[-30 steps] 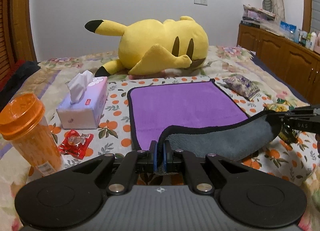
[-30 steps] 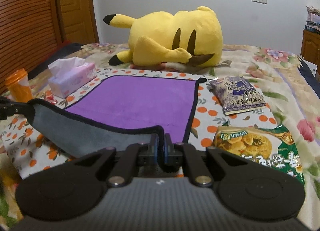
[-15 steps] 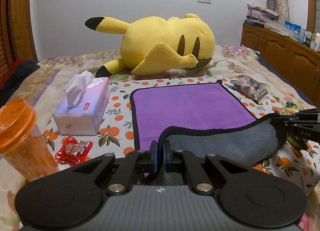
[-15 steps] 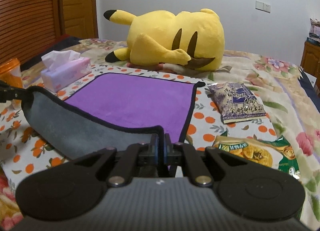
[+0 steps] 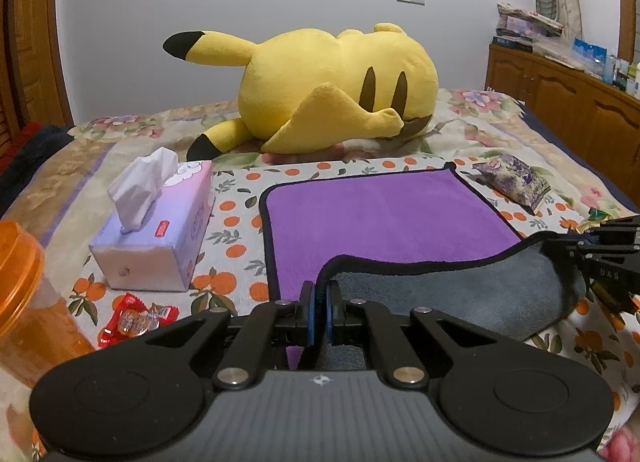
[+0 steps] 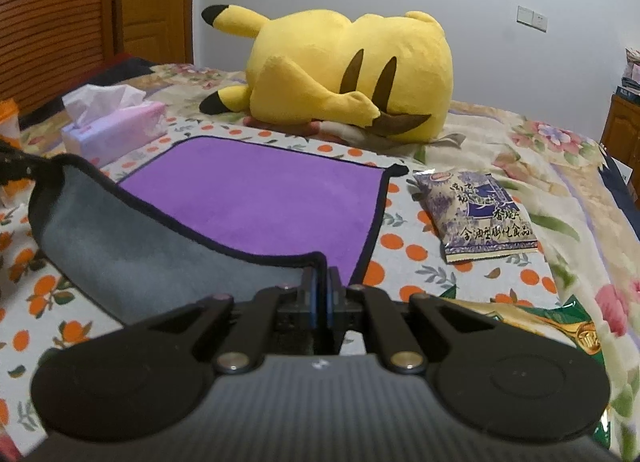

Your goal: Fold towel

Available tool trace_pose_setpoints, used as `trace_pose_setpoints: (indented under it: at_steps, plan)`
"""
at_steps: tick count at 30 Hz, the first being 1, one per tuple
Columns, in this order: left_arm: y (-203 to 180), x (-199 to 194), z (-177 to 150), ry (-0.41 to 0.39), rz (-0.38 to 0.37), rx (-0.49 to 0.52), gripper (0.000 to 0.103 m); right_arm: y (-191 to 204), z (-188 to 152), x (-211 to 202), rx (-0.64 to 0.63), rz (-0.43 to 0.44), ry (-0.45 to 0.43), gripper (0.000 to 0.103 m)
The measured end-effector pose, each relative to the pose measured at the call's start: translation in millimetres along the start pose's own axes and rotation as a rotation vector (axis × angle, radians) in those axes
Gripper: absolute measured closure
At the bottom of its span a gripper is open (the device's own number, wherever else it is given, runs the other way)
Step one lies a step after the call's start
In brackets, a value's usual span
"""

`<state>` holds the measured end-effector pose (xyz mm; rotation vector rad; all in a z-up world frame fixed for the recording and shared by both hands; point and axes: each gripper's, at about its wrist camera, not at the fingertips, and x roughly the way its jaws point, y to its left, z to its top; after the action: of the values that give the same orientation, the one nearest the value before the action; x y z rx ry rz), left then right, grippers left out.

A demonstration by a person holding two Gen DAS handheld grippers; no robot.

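We log: towel (image 5: pixel 384 217) corners pinched in both jaws | left gripper (image 5: pixel 320 310) view only: candy (image 5: pixel 136 318) left of jaws | right gripper (image 6: pixel 322 302) view only: green snack bag (image 6: pixel 560 326) right of jaws

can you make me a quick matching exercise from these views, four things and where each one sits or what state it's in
Things:
1. towel
2. tissue box
3. purple snack packet
4. plush toy

Places or states:
A. lying on its side on the bed beyond the towel's far edge
B. near edge lifted, grey underside showing, pinched by left gripper and right gripper
C. on the bed off the towel's left side, a tissue sticking up
D. flat on the bed off the towel's right side

Pairs: 1-B, 2-C, 3-D, 4-A
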<state>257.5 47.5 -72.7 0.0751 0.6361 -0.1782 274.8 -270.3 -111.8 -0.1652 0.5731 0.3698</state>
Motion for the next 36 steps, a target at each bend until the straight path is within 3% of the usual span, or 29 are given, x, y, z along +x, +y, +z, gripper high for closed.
trace_pose_setpoints:
  at_steps: [18,25,36]
  plan:
    - [3,10,38,-0.056,0.0,-0.022,0.097,-1,35,6,-0.063,-0.058,-0.016,0.099]
    - [2,18,53,-0.071,0.015,0.036,0.097,-6,48,13,-0.086,-0.065,-0.046,0.099]
    - [4,41,72,-0.095,0.044,0.047,0.097,-6,75,36,-0.147,-0.096,-0.069,0.099]
